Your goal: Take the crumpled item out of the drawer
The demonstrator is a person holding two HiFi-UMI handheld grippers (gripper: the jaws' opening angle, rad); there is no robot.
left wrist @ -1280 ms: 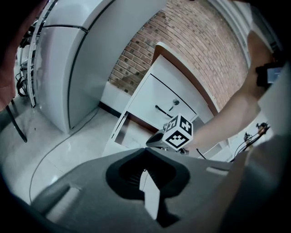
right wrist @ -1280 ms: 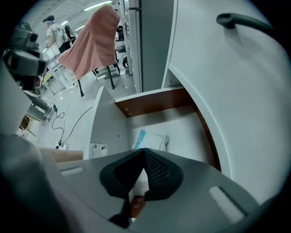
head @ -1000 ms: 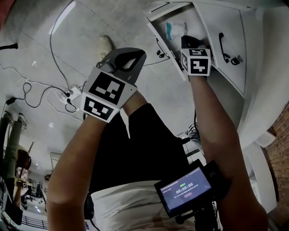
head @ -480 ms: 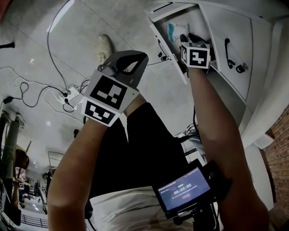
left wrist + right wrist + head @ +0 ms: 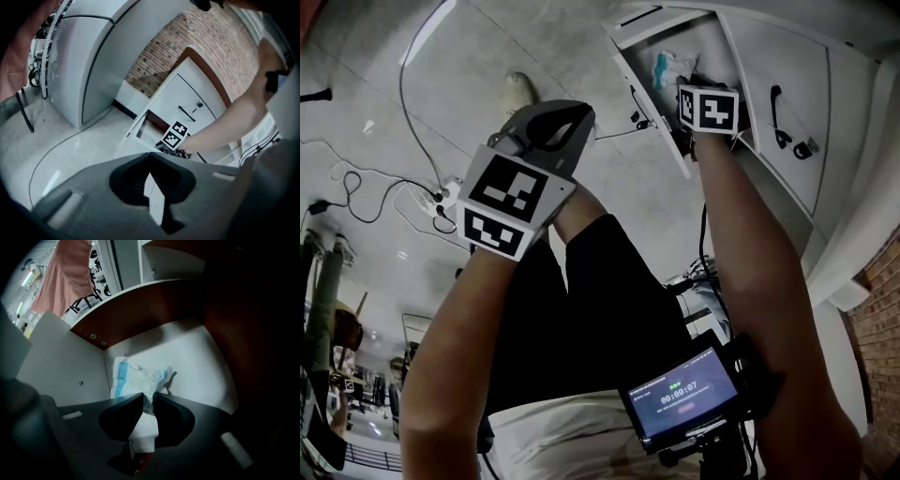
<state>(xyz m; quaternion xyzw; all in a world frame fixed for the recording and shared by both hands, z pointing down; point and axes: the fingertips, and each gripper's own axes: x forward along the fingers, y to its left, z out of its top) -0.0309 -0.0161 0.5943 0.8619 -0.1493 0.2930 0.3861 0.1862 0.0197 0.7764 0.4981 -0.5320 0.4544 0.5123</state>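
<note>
The crumpled item is a white packet with blue print. It lies on the pale floor of the open drawer, against its left wall. My right gripper reaches into the drawer; its jaws are closing, and the packet's near edge sits in the narrow gap between their tips. In the head view the packet shows just beyond my right gripper, inside the pulled-out drawer. My left gripper hangs shut and empty over the floor, well left of the drawer.
A white cabinet door with a black handle stands right of the drawer. Cables, a power strip and a shoe lie on the concrete floor. A small screen hangs at the person's waist. Behind is a brick wall.
My right gripper has pushed further into the drawer, up to the packet. My left gripper has drifted a little to the left and stays shut.
</note>
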